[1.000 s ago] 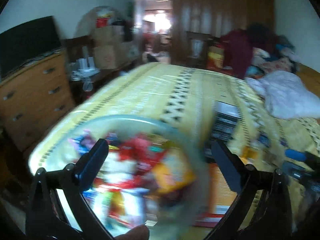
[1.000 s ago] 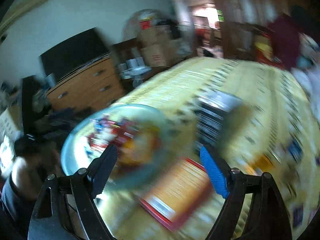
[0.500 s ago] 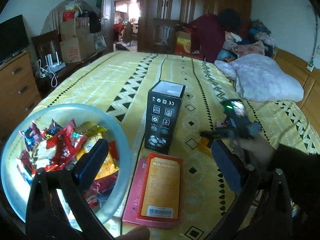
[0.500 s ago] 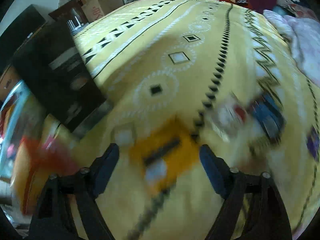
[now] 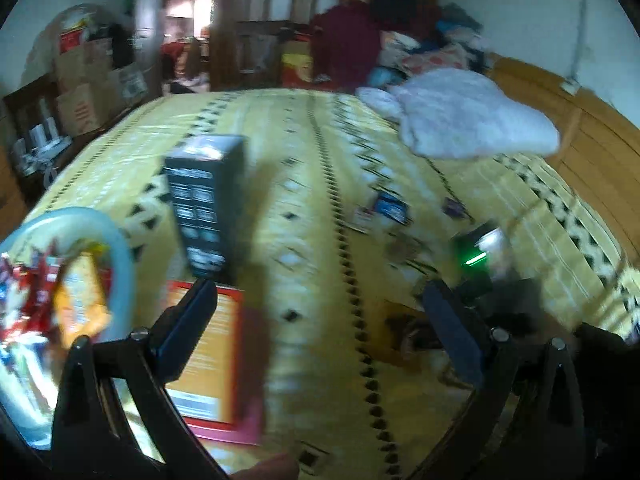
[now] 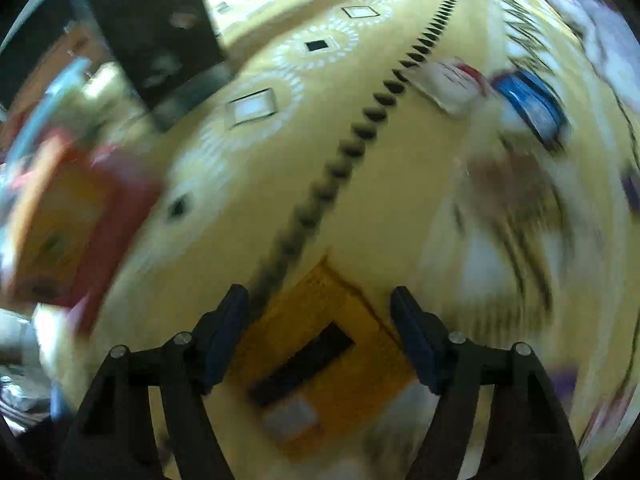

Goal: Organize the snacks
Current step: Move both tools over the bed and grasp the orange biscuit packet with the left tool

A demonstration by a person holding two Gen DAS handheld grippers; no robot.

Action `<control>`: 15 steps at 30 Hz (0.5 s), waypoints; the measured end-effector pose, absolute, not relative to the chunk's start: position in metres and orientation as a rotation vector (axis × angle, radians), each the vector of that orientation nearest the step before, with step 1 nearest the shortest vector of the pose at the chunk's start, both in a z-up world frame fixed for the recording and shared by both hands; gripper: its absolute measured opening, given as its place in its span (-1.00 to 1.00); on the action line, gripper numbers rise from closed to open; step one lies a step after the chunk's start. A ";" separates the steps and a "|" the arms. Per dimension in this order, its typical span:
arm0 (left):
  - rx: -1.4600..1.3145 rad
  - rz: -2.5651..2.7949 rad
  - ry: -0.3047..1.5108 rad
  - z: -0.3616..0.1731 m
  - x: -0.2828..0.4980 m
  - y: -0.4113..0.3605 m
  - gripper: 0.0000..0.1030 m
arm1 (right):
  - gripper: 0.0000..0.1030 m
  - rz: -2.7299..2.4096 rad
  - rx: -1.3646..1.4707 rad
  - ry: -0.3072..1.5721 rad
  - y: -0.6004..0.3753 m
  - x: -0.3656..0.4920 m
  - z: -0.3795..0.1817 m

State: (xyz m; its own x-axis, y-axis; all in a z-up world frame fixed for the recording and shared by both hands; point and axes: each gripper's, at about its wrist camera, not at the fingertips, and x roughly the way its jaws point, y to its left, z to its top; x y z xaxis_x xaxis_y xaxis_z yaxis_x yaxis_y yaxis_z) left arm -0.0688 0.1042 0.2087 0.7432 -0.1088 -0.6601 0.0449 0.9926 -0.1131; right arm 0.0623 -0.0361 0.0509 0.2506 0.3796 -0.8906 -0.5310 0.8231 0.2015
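On the yellow patterned bedspread (image 6: 360, 184) lies an orange snack packet (image 6: 320, 344) with a black stripe. My right gripper (image 6: 320, 320) hangs low over it, the packet lying between the closing jaws; the pads do not press on it. A white-and-red packet (image 6: 452, 80) and a blue packet (image 6: 532, 108) lie farther off. My left gripper (image 5: 320, 320) stands open with nothing in it. To its left is a pale blue bowl (image 5: 120, 248) heaped with snack packets (image 5: 80, 300). A purple packet (image 5: 454, 208) lies to the right.
A tall black box (image 5: 208, 204) stands upright beside the bowl, with a flat red-and-orange box (image 5: 208, 360) lying in front of it. A white blanket (image 5: 472, 120) and piled clothes (image 5: 360, 40) sit at the bed's far end. A wooden bed frame (image 5: 580, 136) runs along the right.
The right gripper has dropped close to the bedspread over the orange packet, and its jaws have narrowed. The left view has swung right, so the bowl now sits at its left edge.
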 end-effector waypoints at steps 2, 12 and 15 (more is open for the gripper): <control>-0.093 -0.137 0.785 0.194 -0.063 0.084 1.00 | 0.45 0.570 -0.005 1.050 -0.085 0.036 0.086; 0.020 -0.329 1.040 0.067 0.000 0.006 1.00 | 0.69 0.337 0.275 1.025 -0.237 -0.025 0.095; 0.074 -0.334 1.070 0.046 0.015 -0.005 1.00 | 0.69 0.325 0.281 1.035 -0.256 -0.035 0.090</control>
State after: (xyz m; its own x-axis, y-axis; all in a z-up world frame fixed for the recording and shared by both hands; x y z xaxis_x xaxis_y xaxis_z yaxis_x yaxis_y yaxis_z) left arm 0.0152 -0.0049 0.0463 0.4353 -0.2325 -0.8697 0.3035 0.9474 -0.1013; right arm -0.0354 -0.2563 0.0899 0.4706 0.3914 -0.7908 -0.1302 0.9172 0.3765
